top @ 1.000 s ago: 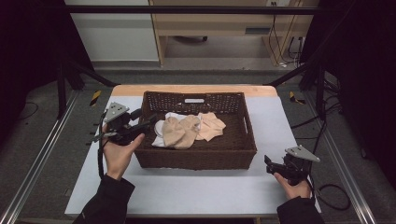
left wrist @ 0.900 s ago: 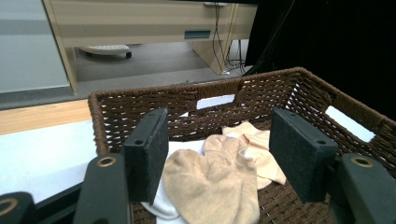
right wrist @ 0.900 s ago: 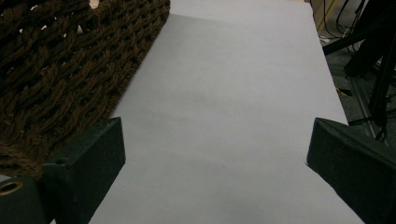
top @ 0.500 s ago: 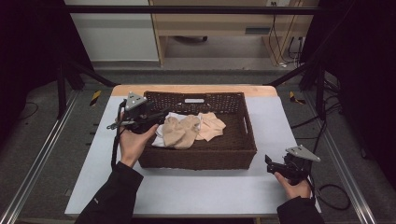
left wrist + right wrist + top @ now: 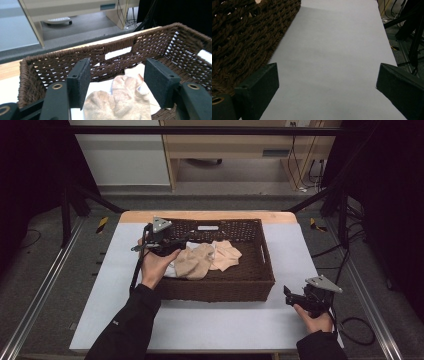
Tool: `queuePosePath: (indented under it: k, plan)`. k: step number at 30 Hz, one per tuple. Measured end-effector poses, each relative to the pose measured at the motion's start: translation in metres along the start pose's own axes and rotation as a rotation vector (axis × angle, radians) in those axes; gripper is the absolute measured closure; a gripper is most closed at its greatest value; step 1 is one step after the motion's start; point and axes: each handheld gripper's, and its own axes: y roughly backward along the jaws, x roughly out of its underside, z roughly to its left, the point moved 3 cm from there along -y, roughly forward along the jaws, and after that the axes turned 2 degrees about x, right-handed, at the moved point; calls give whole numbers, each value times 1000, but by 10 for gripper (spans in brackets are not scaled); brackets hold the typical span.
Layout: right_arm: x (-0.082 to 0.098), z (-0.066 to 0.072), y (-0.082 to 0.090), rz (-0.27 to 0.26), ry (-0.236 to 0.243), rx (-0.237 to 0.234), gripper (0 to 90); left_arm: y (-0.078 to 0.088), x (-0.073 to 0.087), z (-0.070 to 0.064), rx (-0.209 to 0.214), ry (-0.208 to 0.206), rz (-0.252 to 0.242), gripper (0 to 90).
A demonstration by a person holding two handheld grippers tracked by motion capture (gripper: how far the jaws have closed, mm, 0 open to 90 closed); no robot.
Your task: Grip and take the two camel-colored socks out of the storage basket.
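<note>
Resting near the front right corner of the table [image 5: 210,330], the right gripper [image 5: 290,296] sat in the person's right hand [image 5: 314,319]. Its jaws were spread wide apart and held nothing. In the right gripper view, the bare pale table top lay between the two black jaws, and the woven side of the basket [image 5: 244,37] was close by on one side. The gripper was beside the basket's front right corner, not touching it.

The basket [image 5: 220,287] was dark brown and stood in the middle of the table. Inside it lay a tan cloth [image 5: 195,262], crumpled up, with a lighter peach cloth [image 5: 226,254] just beside it. A bit of white cloth [image 5: 192,245] peeked out from under them.

The left hand [image 5: 155,267] reached over the left side of the basket. The left gripper [image 5: 172,251] hung above the clothes inside it. Its jaws were open too. In the left gripper view, the tan cloth [image 5: 117,100] showed between the two pads, but they were not squeezing it.

Past the table were a grey floor [image 5: 210,200], a wooden cabinet [image 5: 235,145] and some black cables [image 5: 300,150].
</note>
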Motion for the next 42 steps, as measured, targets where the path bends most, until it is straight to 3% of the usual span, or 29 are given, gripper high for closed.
queuePosePath:
  k: [7, 12, 16, 21, 27, 35, 42]
  plan:
    - [0, 0, 0, 0, 1, 4, 47, -19, 12, 2, -21, -18, 68, 355]
    - [0, 0, 0, 4, 1, 4, 48, -32, 27, 3, -12, -4, 126, 349]
    - [0, 0, -1, 7, 2, 5, 49, -40, 39, 3, -9, -15, 179, 359]
    - [0, 0, -1, 9, 4, 5, 49, -42, 44, 5, -16, -14, 201, 371]
    - [1, 0, -2, 14, 9, 11, 50, -46, 53, 4, -39, -32, 269, 376]
    - [1, 0, -2, 20, 16, 14, 50, -52, 60, -1, -66, -101, 332, 347]
    - [2, 1, -3, 24, 23, 15, 52, -57, 66, 1, -43, -80, 394, 329]
